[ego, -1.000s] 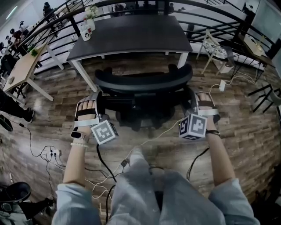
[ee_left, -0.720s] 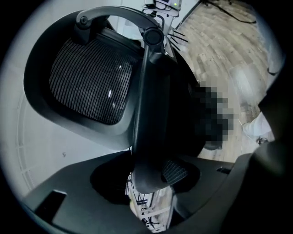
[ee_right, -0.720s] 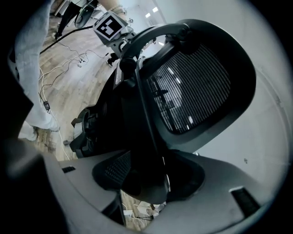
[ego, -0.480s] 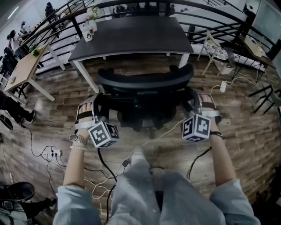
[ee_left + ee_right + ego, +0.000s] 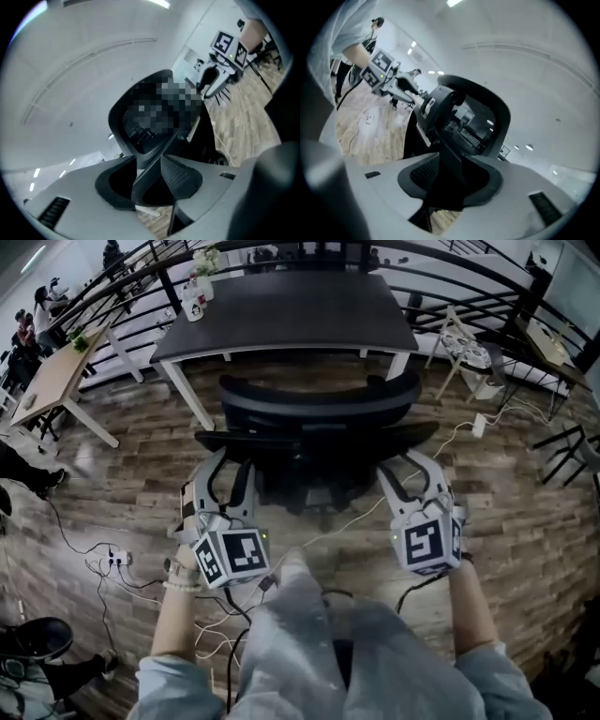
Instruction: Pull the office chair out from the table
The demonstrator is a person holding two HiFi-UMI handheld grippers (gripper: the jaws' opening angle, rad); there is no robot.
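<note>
The black office chair stands with its back to me, in front of the dark table. My left gripper stands upright at the chair's left armrest. Its jaws are closing, and the armrest fills the gap between them. My right gripper is at the right armrest in the same way. Its jaws are also closing, with the dark armrest pressed between the pads. Each gripper view shows the chair's back and the other gripper beyond it.
Cables and a power strip lie on the wooden floor near my feet. A light wooden table stands at left, a folding rack at right. A railing runs behind the dark table, which bears cups and flowers.
Both grippers have rolled from lying flat to upright and drawn back toward me. Their jaws now stand narrower around the armrests.
</note>
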